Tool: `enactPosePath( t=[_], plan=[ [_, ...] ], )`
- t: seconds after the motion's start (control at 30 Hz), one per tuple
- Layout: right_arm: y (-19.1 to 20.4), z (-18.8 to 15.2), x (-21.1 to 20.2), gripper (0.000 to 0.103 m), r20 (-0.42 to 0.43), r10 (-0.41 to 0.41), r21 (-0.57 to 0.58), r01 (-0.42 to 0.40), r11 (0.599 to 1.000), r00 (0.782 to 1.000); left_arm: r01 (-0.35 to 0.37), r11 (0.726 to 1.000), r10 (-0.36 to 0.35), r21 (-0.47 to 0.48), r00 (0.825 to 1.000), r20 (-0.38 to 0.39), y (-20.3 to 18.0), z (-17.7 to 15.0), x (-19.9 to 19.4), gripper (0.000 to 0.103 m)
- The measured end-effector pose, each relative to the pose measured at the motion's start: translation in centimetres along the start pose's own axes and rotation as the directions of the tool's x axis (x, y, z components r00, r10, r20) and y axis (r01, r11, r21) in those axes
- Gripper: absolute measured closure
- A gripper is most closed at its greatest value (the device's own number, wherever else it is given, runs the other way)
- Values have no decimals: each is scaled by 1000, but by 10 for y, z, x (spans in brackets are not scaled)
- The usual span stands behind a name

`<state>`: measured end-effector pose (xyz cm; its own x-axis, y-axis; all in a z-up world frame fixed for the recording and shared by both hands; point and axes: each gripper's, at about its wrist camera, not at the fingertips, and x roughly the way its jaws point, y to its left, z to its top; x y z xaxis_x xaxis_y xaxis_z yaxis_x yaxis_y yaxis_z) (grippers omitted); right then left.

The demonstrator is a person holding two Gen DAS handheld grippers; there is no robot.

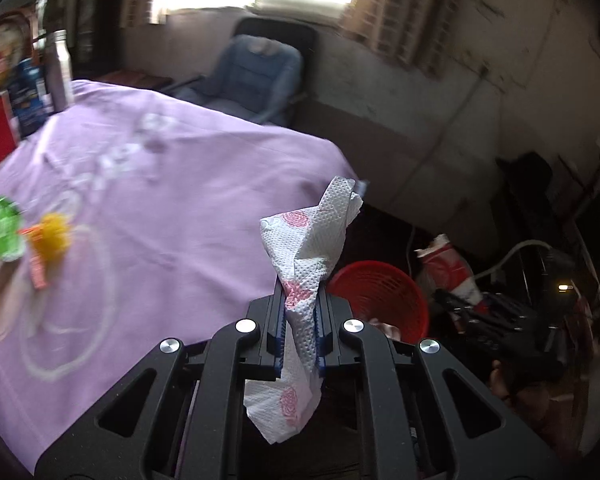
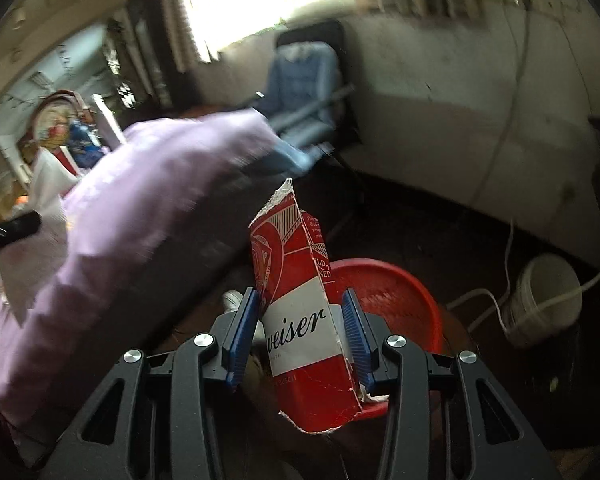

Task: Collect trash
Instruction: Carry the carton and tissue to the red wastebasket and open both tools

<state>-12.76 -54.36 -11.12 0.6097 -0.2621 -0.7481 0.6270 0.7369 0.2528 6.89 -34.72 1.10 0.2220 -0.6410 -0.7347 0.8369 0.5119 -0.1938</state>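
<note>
My left gripper (image 1: 299, 312) is shut on a crumpled white paper towel (image 1: 312, 248) with pink flowers, held past the edge of the purple-clothed table (image 1: 172, 208). A red plastic basket (image 1: 384, 296) stands on the floor just beyond and right of it. My right gripper (image 2: 300, 320) is shut on a torn red and white beer carton piece (image 2: 300, 312), its blue pads (image 2: 242, 332) pressing both sides. The red basket (image 2: 392, 296) lies directly behind that carton. A green wrapper (image 1: 2, 230) and a yellow and orange wrapper (image 1: 50, 240) lie on the table at the left.
A blue chair (image 1: 252, 76) stands behind the table under a bright window. A metal bottle (image 1: 60, 68) and boxes crowd the table's far left. A white bucket (image 2: 544, 300) with cables and a red and white bag (image 1: 448, 264) sit on the dark floor right of the basket.
</note>
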Motion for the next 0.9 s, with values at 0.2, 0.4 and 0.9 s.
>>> enactPosePath(
  t=[0.2, 0.4, 0.9],
  plan=[
    [-28, -5, 29, 50, -32, -74, 69, 76, 995, 997, 56, 996, -51, 72, 997, -65, -38, 10, 47, 90],
    [-61, 0, 10, 38, 39, -111, 136, 105, 985, 993, 128, 985, -111, 117, 983, -145, -73, 16, 94, 90],
    [-82, 1, -2, 34, 59, -134, 189, 121, 975, 989, 129, 967, -69, 222, 963, -260, -124, 0, 180, 37]
  ],
)
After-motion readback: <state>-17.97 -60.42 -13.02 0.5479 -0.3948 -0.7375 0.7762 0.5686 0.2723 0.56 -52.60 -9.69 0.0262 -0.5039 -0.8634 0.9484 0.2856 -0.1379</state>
